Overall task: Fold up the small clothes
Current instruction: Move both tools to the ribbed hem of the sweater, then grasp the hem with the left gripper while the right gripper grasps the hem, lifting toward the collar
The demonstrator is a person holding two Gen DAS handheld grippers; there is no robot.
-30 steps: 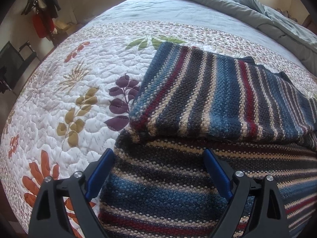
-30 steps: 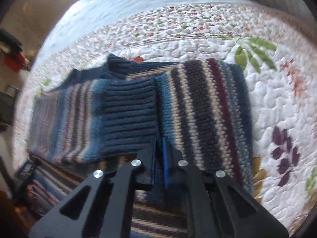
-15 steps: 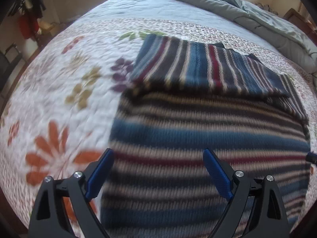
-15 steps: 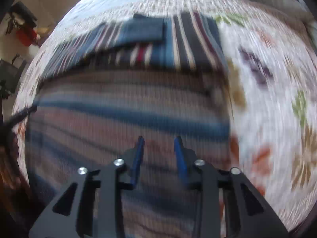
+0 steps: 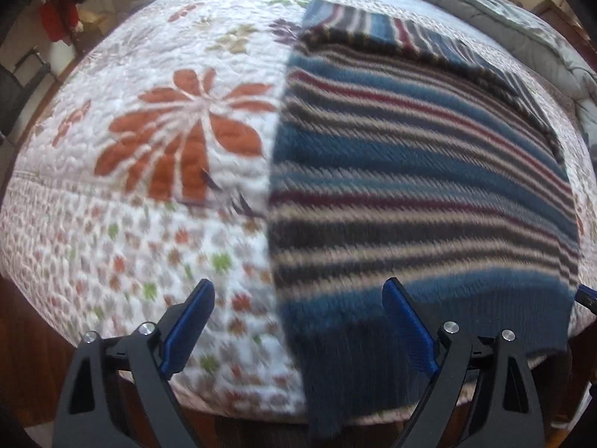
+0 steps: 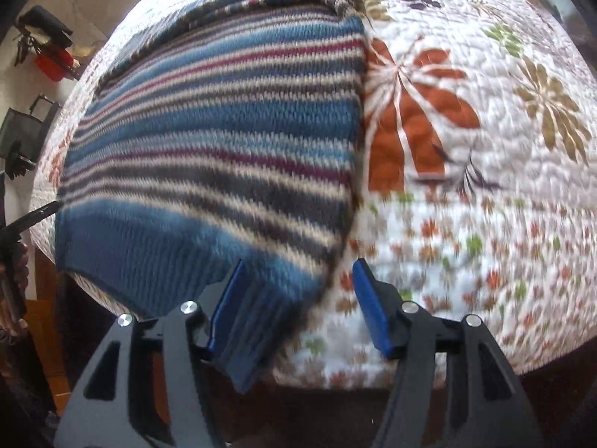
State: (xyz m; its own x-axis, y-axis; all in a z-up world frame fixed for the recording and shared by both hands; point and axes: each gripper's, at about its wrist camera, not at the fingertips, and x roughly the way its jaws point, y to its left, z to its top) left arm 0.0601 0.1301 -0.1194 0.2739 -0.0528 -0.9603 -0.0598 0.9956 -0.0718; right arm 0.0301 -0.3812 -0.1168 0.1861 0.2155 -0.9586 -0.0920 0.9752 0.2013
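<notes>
A striped knit sweater (image 5: 418,186) in blue, grey, cream and dark red lies flat on the bed, its ribbed blue hem hanging over the near edge. Its sleeves are folded across the far end (image 5: 373,26). My left gripper (image 5: 296,317) is open and empty, straddling the sweater's left hem corner from above. My right gripper (image 6: 298,298) is open and empty, over the sweater's right hem corner (image 6: 257,317). The sweater fills the left of the right wrist view (image 6: 224,142). The tip of the right gripper shows at the left view's right edge (image 5: 587,296).
The bed has a white quilted cover (image 5: 149,194) with orange flowers (image 6: 410,112). A grey duvet (image 5: 503,11) is bunched at the far end. Dark wood floor shows below the bed edge (image 6: 335,410). Luggage and red items stand by the wall (image 6: 33,127).
Both grippers pulled back from the folded sleeves to the hem at the near bed edge. The right gripper went from shut to open. The left stayed open.
</notes>
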